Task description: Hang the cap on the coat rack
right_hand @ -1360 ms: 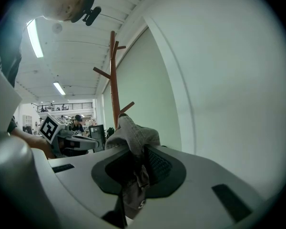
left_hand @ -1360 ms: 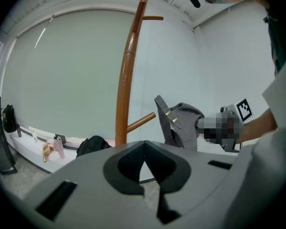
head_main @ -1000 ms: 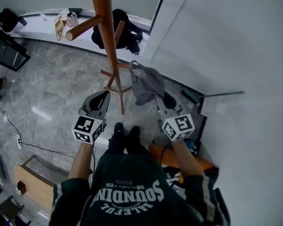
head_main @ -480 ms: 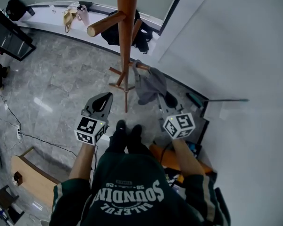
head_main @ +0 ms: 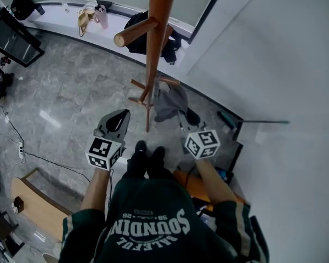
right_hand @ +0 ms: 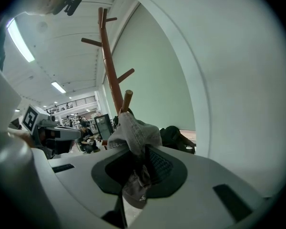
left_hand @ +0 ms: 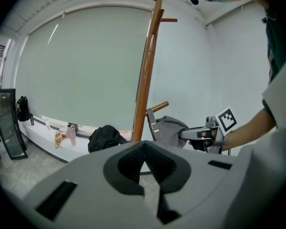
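Right gripper (right_hand: 140,168) clenched on edge of grey cap (right_hand: 133,131). Cap bulk ahead of jaws, frame centre, just below low peg (right_hand: 127,100) of coat rack (right_hand: 110,66). Left gripper (left_hand: 144,168) closed, empty, farther off.

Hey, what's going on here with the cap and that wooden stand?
A person with a gripper in each hand is hanging a grey cap on a wooden coat rack. The right gripper is clamped on the cap and holds it right at a low peg of the rack. Whether the cap is hooked over the peg is hard to tell. The left gripper is empty, jaws together, off to the side of the pole.
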A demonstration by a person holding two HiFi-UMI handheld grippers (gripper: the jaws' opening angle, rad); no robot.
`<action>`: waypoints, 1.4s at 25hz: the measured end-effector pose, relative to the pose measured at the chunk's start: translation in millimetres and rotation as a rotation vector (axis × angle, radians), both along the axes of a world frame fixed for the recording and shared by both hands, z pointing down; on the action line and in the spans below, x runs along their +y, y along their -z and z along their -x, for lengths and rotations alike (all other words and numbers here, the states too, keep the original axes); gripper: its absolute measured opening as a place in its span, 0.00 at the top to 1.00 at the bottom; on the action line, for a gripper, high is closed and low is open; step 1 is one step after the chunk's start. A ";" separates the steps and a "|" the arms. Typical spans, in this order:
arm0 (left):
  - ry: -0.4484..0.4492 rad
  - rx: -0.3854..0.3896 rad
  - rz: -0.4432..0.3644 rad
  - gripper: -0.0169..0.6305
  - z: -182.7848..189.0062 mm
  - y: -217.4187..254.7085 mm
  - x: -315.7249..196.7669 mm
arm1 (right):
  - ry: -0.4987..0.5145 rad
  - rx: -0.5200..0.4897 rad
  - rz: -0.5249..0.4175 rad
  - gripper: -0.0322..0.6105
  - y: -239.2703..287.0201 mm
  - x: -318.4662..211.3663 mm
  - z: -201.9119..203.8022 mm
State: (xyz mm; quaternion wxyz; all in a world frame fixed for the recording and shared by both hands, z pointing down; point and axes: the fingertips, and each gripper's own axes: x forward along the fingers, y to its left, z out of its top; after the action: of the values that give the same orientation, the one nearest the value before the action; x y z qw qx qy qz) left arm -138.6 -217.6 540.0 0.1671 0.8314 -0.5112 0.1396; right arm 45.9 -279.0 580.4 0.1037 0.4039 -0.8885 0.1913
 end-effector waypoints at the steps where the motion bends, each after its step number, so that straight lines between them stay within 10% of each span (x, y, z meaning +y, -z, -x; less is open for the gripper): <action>1: 0.002 0.001 0.000 0.97 0.7 0.2 -0.1 | 0.005 0.007 0.006 0.88 -4.0 -0.4 1.3; 17: -0.006 0.000 -0.010 0.97 -0.6 9.1 -5.1 | 0.009 0.077 0.107 0.70 -38.5 -1.7 -0.8; 35: -0.107 -0.018 -0.115 0.97 -36.7 42.9 -57.6 | -0.062 0.060 -0.287 0.95 99.4 -8.9 -34.5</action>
State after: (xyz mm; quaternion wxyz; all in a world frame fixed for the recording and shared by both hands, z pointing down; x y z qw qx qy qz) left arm -101.9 -275.2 497.1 0.1068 0.8646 -0.4745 0.1261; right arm 80.4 -287.8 481.1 0.0653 0.4474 -0.8904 0.0531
